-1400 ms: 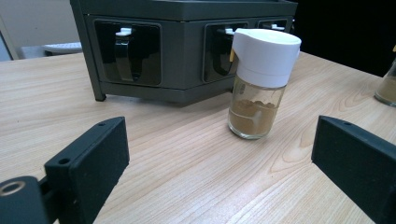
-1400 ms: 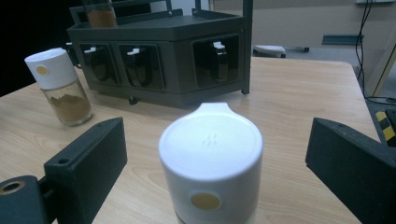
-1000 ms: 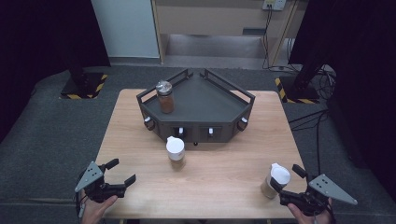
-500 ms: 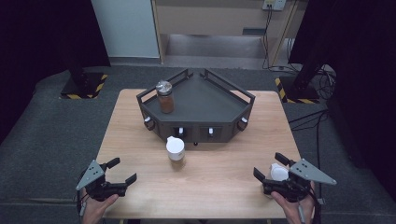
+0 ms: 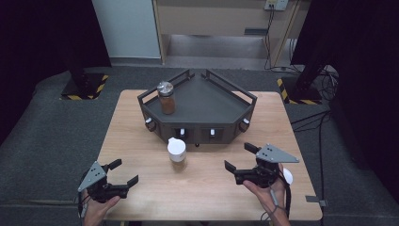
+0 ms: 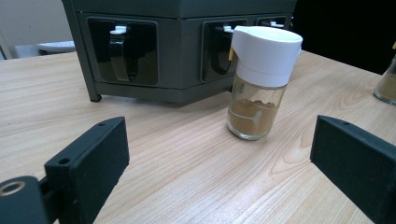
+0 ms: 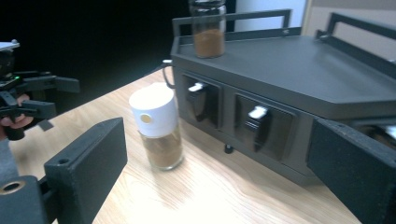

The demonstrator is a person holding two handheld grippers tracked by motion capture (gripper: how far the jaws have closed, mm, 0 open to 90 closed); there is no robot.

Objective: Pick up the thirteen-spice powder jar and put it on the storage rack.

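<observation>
Two grippers rest low over the near edge of the table (image 5: 141,132). Furthest left, the left gripper (image 5: 123,173) has its jaws spread wide, holding nothing. Next comes the white-capped spice jar (image 5: 177,153), standing upright on the wood just in front of the dark rack (image 5: 221,106) (brown powder fills its lower half); the left gripper view shows it between and beyond the jaws. On the rack's top, at its left corner, stands a second jar (image 5: 166,97) with a metal lid. Further right, the right gripper (image 5: 241,157) also has its jaws apart and empty, aimed toward the white-capped jar. Behind the right hand, a white cap (image 5: 287,176) peeks out.
</observation>
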